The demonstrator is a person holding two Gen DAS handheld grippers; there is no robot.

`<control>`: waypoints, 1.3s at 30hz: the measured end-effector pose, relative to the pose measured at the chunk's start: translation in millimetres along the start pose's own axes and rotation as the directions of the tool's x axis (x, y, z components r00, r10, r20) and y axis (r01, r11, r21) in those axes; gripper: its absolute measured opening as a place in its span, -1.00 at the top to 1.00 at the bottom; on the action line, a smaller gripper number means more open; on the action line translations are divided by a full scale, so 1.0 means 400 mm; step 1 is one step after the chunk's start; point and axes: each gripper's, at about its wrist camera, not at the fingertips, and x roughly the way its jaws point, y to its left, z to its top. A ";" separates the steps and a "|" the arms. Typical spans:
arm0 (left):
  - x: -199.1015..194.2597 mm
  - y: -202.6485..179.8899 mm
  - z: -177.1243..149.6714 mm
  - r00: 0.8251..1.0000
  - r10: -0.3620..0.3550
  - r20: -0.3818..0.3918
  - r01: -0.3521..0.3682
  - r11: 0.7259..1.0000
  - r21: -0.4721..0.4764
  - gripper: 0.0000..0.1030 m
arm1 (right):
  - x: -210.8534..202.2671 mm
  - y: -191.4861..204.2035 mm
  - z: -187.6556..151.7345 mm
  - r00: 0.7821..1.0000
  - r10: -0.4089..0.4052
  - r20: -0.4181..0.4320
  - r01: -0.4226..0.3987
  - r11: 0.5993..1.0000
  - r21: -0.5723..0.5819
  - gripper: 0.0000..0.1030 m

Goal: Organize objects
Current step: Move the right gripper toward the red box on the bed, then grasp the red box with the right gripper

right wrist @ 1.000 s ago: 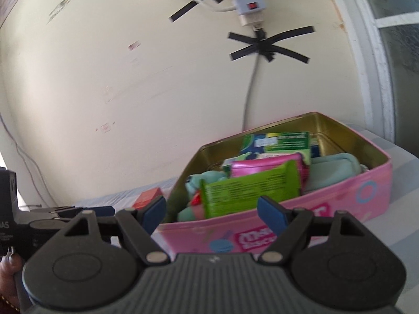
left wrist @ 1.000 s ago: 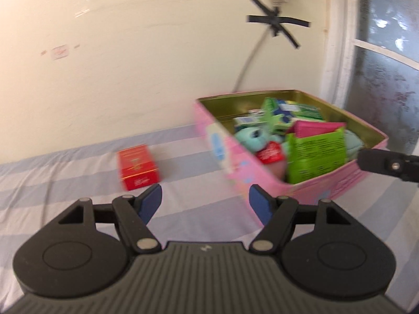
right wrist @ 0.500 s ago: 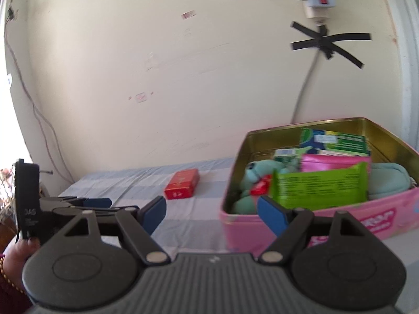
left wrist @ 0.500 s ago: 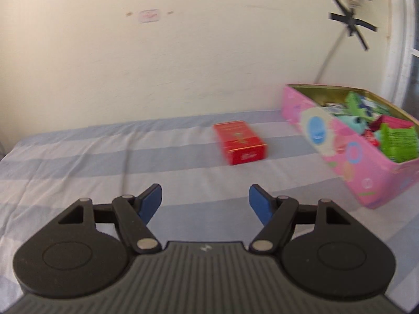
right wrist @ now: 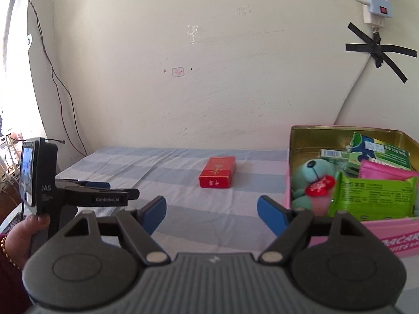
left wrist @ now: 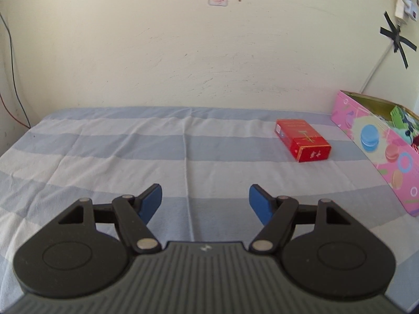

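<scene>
**Red box out on the sheet, both your grippers empty**

While you hold both grippers spread wide with nothing between the blue pads, the red box [left wrist: 302, 143] lies flat on the striped sheet [left wrist: 131, 151], well ahead of your left gripper [left wrist: 205, 200] and off to its right. From your right gripper [right wrist: 211, 210] it sits ahead, roughly centred between the fingers. It's a small glossy carton with gold markings on the top and white characters on the near end. Its long axis runs away from you toward the wall, slightly angled. Just right of it stands the pink tin [right wrist: 392, 231], stuffed with a teal plush [right wrist: 310, 174] and green packets [right wrist: 374, 196].
</scene>
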 end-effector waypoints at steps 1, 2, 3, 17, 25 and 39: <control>0.000 0.005 0.000 1.000 -0.001 0.001 0.001 1.000 -0.006 -0.46 | 0.006 0.005 0.001 1.000 0.002 -0.005 -0.002 1.000 -0.002 -0.54; 0.001 0.009 0.000 1.000 -0.003 0.002 0.003 1.000 -0.010 -0.46 | 0.010 0.009 0.002 1.000 0.006 -0.010 -0.006 1.000 -0.007 -0.54; 0.001 0.013 0.001 1.000 -0.003 0.004 0.003 1.000 -0.014 -0.46 | 0.016 0.016 0.003 1.000 0.008 -0.015 -0.008 1.000 -0.014 -0.54; -0.006 0.073 0.013 0.997 0.060 0.045 -0.057 0.996 -0.070 -0.46 | 0.129 0.104 0.009 0.997 0.028 -0.078 -0.033 0.997 -0.073 -0.59; -0.006 0.094 0.019 0.994 0.093 0.057 -0.088 0.992 -0.086 -0.47 | 0.200 0.118 0.002 0.993 0.013 -0.118 -0.020 0.998 -0.053 -0.61; 0.002 0.109 0.021 0.997 0.065 0.030 -0.061 0.991 -0.122 -0.49 | 0.366 0.086 0.032 0.989 -0.066 -0.132 0.061 0.997 -0.040 -0.81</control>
